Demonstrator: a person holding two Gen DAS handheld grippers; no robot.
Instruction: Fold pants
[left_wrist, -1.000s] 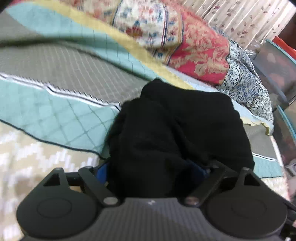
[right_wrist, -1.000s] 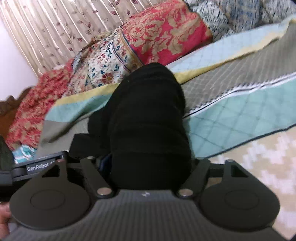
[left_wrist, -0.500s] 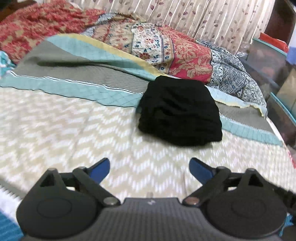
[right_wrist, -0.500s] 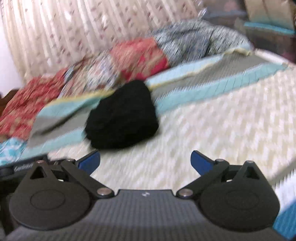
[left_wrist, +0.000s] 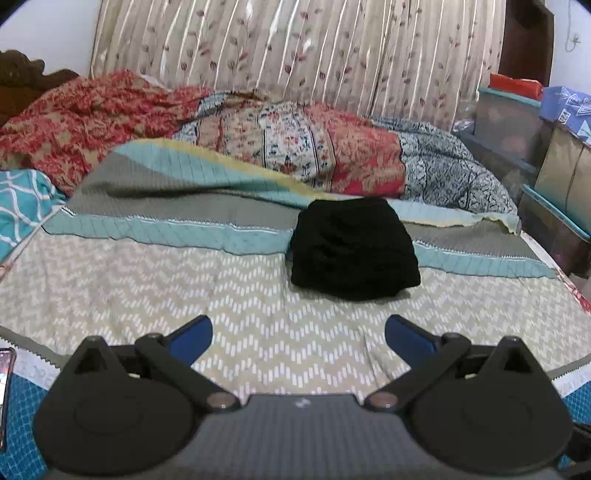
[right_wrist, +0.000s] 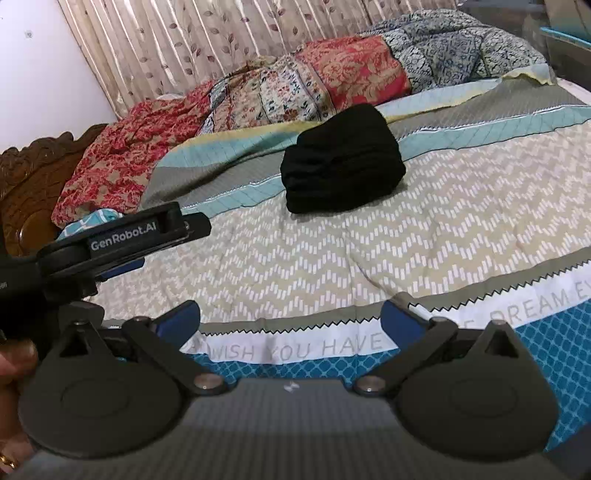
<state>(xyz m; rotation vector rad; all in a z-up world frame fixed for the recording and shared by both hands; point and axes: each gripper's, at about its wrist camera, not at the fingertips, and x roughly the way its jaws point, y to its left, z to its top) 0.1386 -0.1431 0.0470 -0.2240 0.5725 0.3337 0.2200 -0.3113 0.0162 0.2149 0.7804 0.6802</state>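
The black pants (left_wrist: 354, 247) lie folded into a thick compact bundle on the bed, across the teal stripe and the beige zigzag part of the cover; the right wrist view shows the pants (right_wrist: 341, 158) with stacked layers along the near edge. My left gripper (left_wrist: 298, 336) is open, well back from the bundle, nothing between its blue pads. My right gripper (right_wrist: 290, 321) is open too, over the bed's near edge, empty. The left gripper's black body (right_wrist: 122, 240) shows at the left of the right wrist view.
The bed cover (left_wrist: 147, 288) spreads wide in front. Rumpled red, floral and blue-grey quilts (left_wrist: 295, 147) are heaped along the curtain side. Storage boxes (left_wrist: 524, 122) stand at the right. A carved wooden headboard (right_wrist: 33, 184) is at the left. A phone edge (left_wrist: 5, 391) shows at far left.
Both grippers let go of the black bundle, opened wide and drew back and up from it. The pants now lie alone on the bed, far ahead of both.
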